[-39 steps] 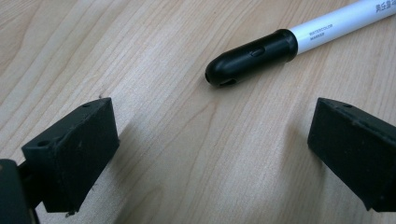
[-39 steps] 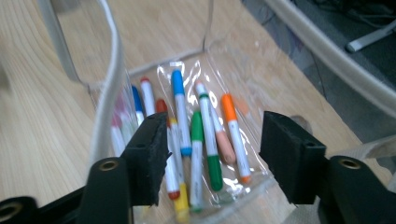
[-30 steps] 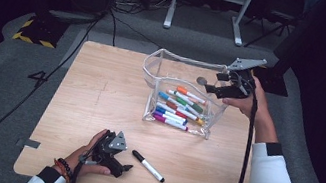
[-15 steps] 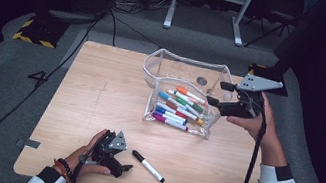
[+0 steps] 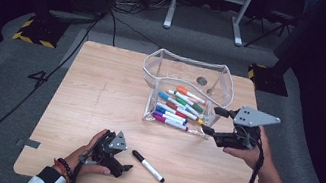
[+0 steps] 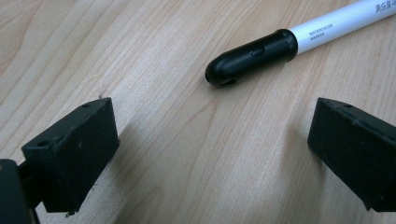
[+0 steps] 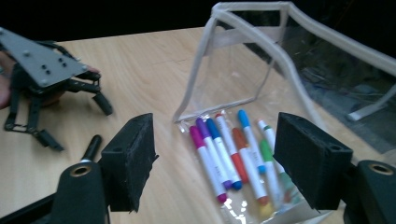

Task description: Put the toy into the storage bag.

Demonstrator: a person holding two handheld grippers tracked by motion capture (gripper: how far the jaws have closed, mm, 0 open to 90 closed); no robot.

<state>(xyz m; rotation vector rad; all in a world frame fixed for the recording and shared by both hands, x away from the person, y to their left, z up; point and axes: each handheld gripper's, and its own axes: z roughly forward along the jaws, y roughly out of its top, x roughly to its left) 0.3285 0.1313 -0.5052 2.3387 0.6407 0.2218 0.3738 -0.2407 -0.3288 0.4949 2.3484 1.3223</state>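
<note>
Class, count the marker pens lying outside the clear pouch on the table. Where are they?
1. A single black-capped marker lies on the wooden table just right of the left hand-held gripper. All the coloured markers lie inside the clear pouch.

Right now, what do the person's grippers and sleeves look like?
Both are black linkage frames with two blocky black jaws. The right gripper carries a grey three-cornered plate with small holes and trails a black cable. The left gripper has a smaller grey plate. White sleeves with dark cuffs; a dark beaded bracelet on the left wrist.
</note>
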